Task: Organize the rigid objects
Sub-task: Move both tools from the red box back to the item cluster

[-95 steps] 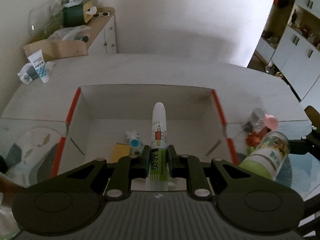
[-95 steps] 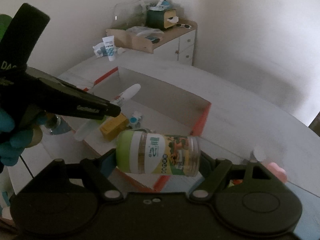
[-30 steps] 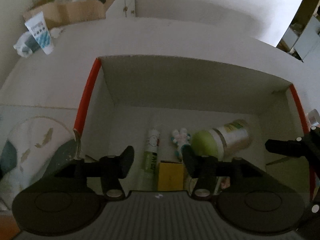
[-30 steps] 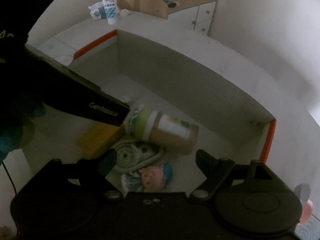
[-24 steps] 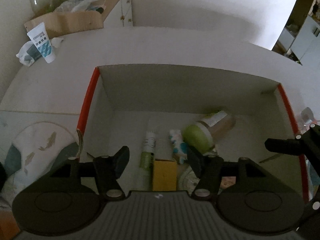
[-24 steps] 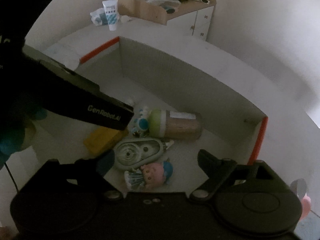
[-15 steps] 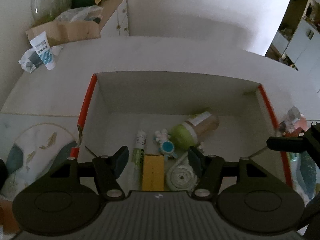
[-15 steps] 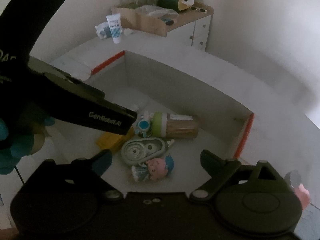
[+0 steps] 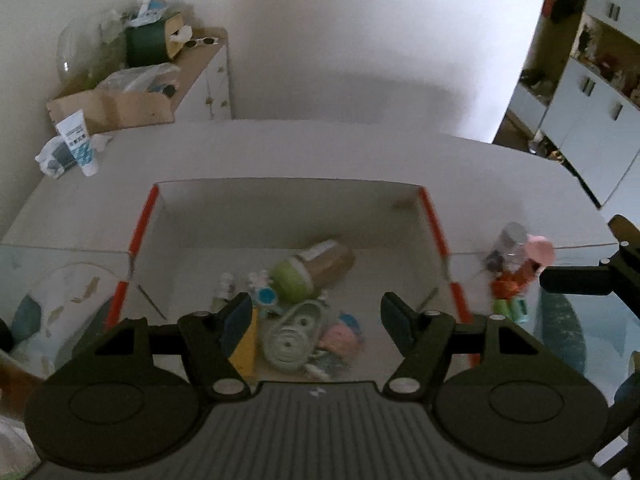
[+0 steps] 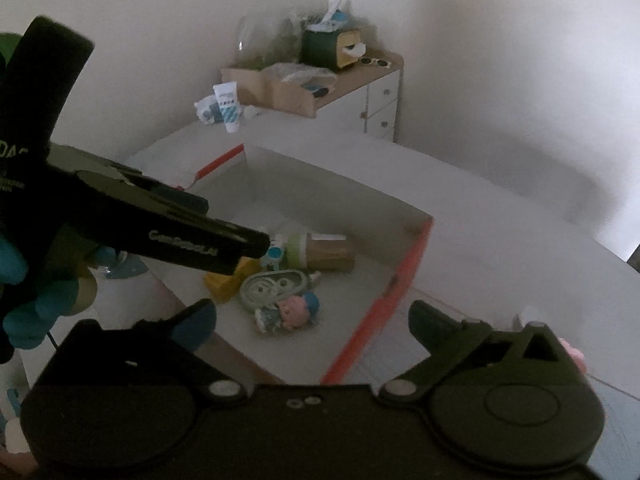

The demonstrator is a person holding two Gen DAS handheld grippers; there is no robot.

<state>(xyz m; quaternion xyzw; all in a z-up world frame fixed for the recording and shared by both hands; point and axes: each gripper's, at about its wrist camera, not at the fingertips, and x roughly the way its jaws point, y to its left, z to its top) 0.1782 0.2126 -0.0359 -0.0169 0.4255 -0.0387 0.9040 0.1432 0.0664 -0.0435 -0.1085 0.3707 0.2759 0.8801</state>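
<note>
A white box with orange edges (image 9: 434, 220) (image 10: 416, 252) holds a green-lidded jar (image 9: 310, 270) (image 10: 320, 250) on its side, a glue stick (image 9: 222, 292), a yellow block (image 9: 244, 344) (image 10: 230, 280), a green tape dispenser (image 9: 288, 334) (image 10: 274, 286), a small blue-and-white toy (image 9: 264, 292) and a pink doll (image 9: 340, 336) (image 10: 290, 308). My left gripper (image 9: 318, 320) is open and empty above the box's near side. My right gripper (image 10: 312, 320) is open and empty above the box's right corner.
Small toys (image 9: 514, 272) lie on the table right of the box. A patterned mat (image 9: 48, 312) lies left of it. A white tube (image 9: 76, 142) (image 10: 226, 106) stands at the far left corner, by a cluttered side cabinet (image 9: 200, 64).
Both grippers let go of the glue stick and the jar into the box, opened, and have since risen and pulled back from it.
</note>
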